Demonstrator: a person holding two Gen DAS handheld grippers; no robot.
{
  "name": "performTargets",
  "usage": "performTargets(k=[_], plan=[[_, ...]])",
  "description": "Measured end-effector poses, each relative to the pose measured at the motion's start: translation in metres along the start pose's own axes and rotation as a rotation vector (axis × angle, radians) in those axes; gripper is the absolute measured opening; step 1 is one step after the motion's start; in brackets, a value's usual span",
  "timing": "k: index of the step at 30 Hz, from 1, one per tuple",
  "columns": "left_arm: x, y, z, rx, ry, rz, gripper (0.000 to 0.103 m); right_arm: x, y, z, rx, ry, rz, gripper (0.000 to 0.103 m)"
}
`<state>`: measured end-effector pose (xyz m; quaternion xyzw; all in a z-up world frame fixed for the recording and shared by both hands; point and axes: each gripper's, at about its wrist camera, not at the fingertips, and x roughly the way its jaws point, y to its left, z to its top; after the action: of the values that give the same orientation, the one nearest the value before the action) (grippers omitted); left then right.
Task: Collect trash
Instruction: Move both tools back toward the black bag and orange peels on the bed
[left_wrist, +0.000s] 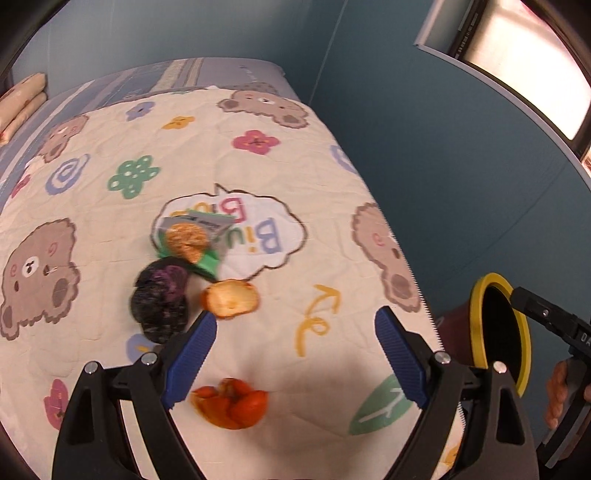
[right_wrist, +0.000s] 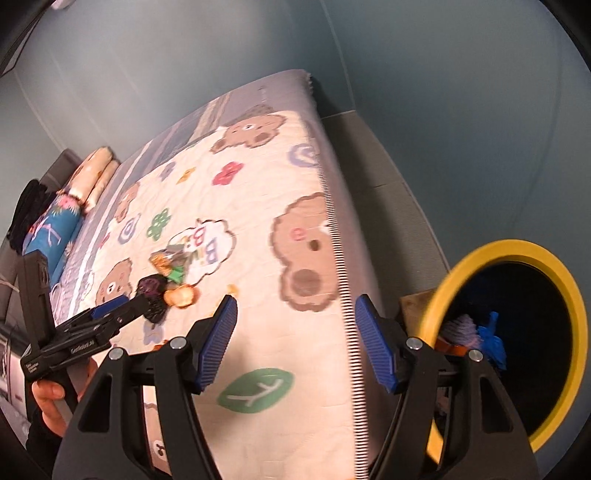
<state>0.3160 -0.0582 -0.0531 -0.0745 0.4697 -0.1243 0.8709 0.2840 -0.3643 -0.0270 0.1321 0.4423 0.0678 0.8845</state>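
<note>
Blue ribbed pads (left_wrist: 194, 354) of the left gripper (left_wrist: 295, 354) stand spread wide with nothing between them, hovering over a bear-print quilt (left_wrist: 258, 166). Between and just below the fingers lies a crumpled orange peel (left_wrist: 232, 402). Just past the left fingertip sits a paler orange peel (left_wrist: 231, 298), cup side up, and beside it a dark purple-black crumpled wrapper (left_wrist: 160, 301). Farther out, a round orange piece (left_wrist: 185, 240) rests on a grey-and-green packet (left_wrist: 207, 236).

To the right, off the bed's edge, a yellow-rimmed trash bin (left_wrist: 480, 321) tilts toward the bed.

The right gripper (right_wrist: 295, 347) is likewise spread and empty, held over the quilt's zippered edge (right_wrist: 341, 295). Just right of it the bin (right_wrist: 461, 273) gapes, with blue and purple scraps (right_wrist: 487, 336) inside. Folded pillows (right_wrist: 94, 177) lie at the bed's far end.
</note>
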Motion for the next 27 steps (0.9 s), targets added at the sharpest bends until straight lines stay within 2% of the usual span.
performTargets(k=[15, 27], plan=[[0.013, 0.093, -0.001, -0.133, 0.027, 0.092, 0.084, 0.040, 0.083, -0.005, -0.115, 0.074, 0.085, 0.063], [0.039, 0.132, -0.003, -0.199, 0.066, 0.126, 0.084, 0.081, 0.127, -0.023, -0.176, 0.164, 0.146, 0.063]])
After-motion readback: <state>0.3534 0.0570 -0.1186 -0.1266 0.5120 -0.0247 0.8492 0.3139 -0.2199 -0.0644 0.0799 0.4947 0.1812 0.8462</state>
